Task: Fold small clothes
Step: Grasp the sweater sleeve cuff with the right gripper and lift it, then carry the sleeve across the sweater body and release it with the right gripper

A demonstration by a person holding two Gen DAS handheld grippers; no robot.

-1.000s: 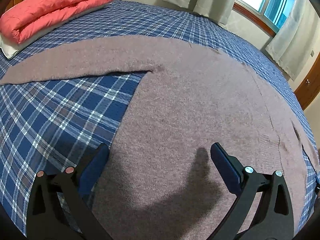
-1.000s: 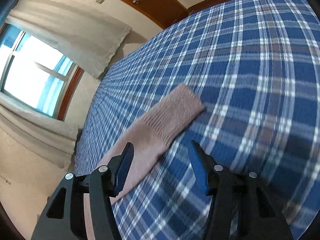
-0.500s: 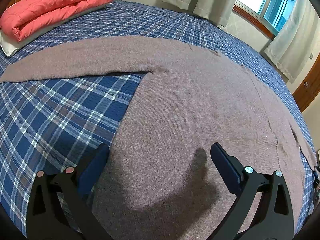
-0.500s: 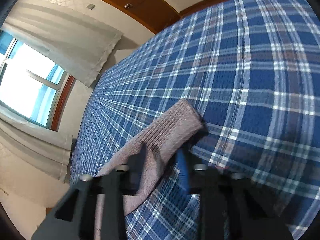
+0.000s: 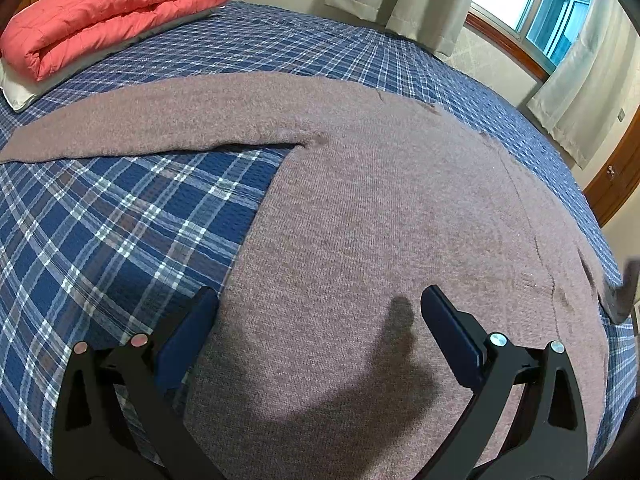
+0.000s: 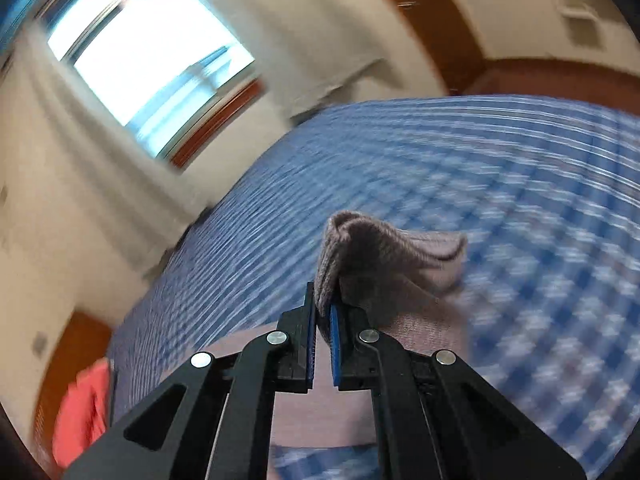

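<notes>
Fingers (image 6: 323, 312) pinch the sweater cuff (image 6: 384, 248) in right view; left gripper (image 5: 320, 320) gapes empty.

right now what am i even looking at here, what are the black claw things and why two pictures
The black claws are hand-held grippers, one in each of a person's hands, each with a wide-angle camera looking along its fingers. One picture comes from the left gripper: its jaws are open, over a grey-brown sweater spread flat on a blue checked bed, with a folded pink quilt near the headboard. The other comes from the right gripper, blurred by movement, shut on the sweater's sleeve cuff.
</notes>
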